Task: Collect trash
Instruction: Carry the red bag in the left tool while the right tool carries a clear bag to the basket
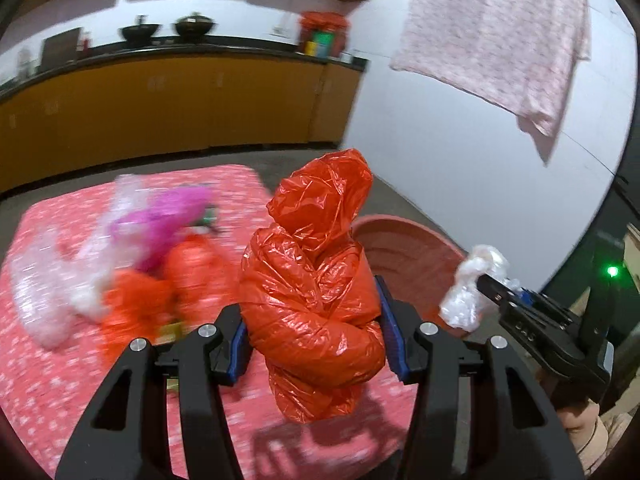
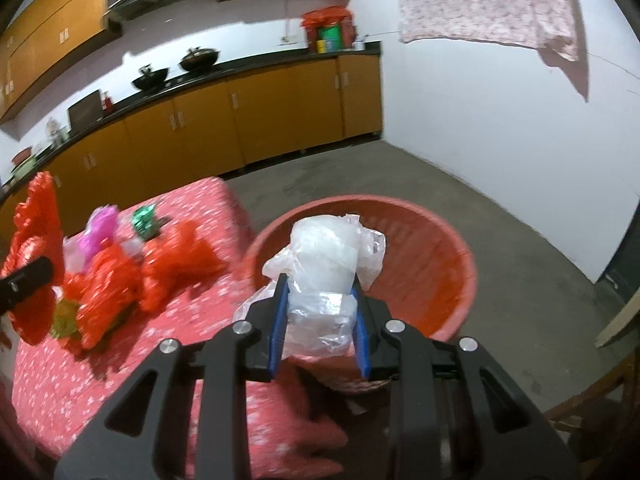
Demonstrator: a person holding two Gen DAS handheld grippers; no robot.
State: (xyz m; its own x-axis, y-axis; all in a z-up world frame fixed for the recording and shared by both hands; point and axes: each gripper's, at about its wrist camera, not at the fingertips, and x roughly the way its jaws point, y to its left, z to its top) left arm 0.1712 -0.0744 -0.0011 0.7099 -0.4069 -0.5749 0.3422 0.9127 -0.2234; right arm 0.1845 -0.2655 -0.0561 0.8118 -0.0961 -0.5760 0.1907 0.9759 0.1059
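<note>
My left gripper point(image 1: 312, 320) is shut on a crumpled orange plastic bag point(image 1: 316, 280), held up above the pink patterned tablecloth point(image 1: 48, 380). My right gripper point(image 2: 320, 320) is shut on a wad of clear white plastic point(image 2: 328, 264), in front of the red plastic basin point(image 2: 440, 248). The left wrist view shows the right gripper point(image 1: 480, 284) with that white wad point(image 1: 468, 288) beside the basin point(image 1: 400, 248). The orange bag point(image 2: 34, 256) and one of the left gripper's fingers point(image 2: 24, 280) show at the far left of the right wrist view. More trash lies on the table: orange bags point(image 2: 132, 276), a magenta bag point(image 1: 160, 224), clear wrap point(image 1: 48, 288), a green wrapper point(image 2: 146, 220).
The basin sits off the table's right edge, above a grey concrete floor point(image 2: 400, 176). Yellow kitchen cabinets point(image 1: 160, 108) with woks on the counter line the back. A pink cloth point(image 1: 500, 32) hangs on a line against the white wall. A person's hand point(image 1: 576, 420) holds the right gripper.
</note>
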